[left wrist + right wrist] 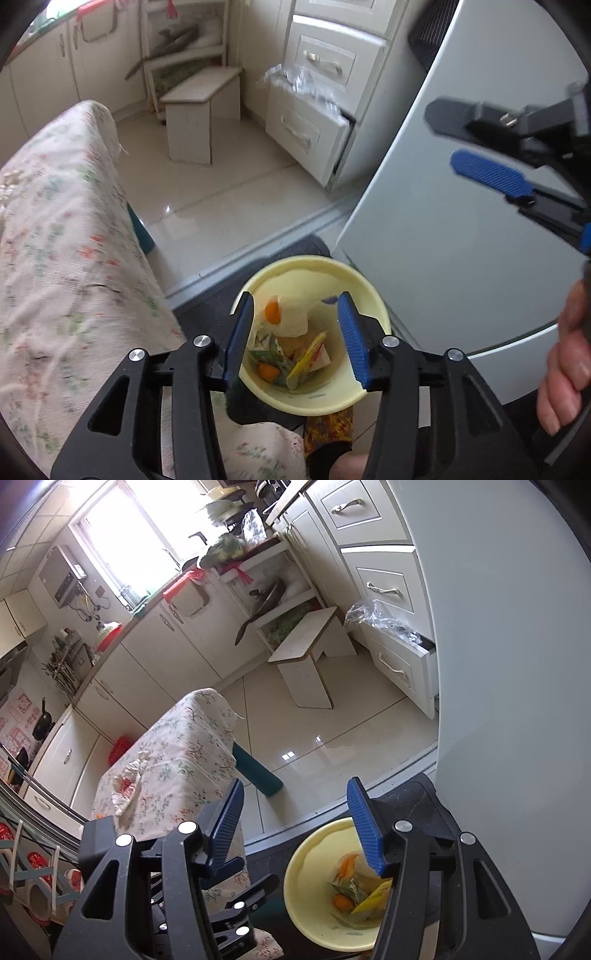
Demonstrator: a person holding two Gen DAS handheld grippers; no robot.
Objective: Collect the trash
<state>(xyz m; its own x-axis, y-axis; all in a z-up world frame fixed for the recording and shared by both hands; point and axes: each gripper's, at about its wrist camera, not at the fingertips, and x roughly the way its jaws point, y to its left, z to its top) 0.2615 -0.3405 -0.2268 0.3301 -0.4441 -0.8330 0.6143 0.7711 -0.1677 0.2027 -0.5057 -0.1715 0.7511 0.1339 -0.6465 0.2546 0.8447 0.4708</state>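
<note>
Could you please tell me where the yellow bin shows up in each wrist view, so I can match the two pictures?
Left wrist view: the yellow bin sits low and centre, trash inside, seen between the left gripper and its open fingers.
Right wrist view: the bin is at the bottom, right of centre, partly behind the right blue finger.
Shared landmark: the white stool on the floor.

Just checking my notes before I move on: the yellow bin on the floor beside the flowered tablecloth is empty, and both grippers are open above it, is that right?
Not quite. The yellow bin is not empty: the left wrist view shows crumpled paper, wrappers and orange scraps inside. The rest stands: it sits on the floor beside the flowered tablecloth, with the left gripper and right gripper open above it.
</note>
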